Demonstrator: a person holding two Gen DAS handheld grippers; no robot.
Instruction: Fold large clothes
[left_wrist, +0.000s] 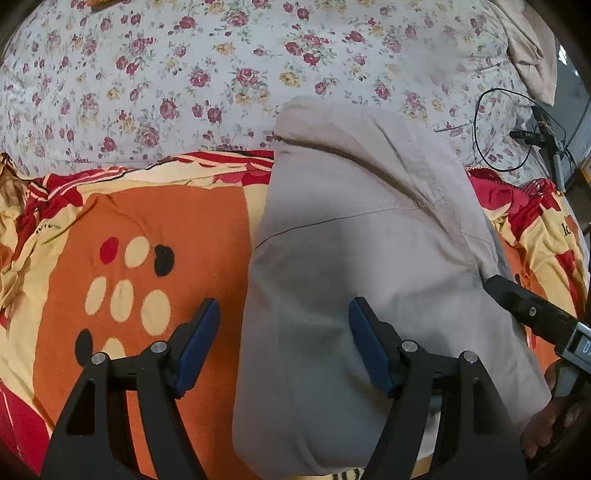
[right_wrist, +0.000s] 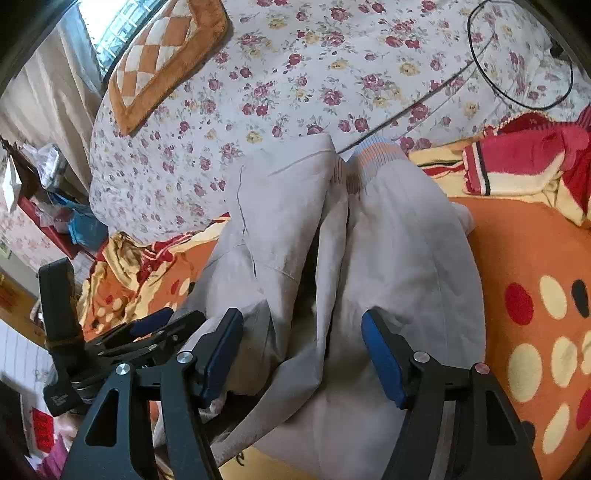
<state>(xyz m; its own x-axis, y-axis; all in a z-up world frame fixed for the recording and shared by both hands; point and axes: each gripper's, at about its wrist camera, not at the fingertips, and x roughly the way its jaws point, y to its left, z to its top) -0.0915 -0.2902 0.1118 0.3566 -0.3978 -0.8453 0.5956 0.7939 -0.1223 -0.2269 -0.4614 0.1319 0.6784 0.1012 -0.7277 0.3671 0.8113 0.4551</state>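
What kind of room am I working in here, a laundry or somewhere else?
Most likely a bedroom in a home, not a laundry. The grey garment lies on a bed with a floral sheet and an orange blanket, and a checked cushion sits near a curtained window.

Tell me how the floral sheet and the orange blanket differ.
The floral sheet is pale with small roses; the orange blanket is bold orange with big red, cream and black dots. The sheet lies farther back and smoother; the blanket lies nearer, with rumpled edges, under most of the beige garment. Both cover the bed.
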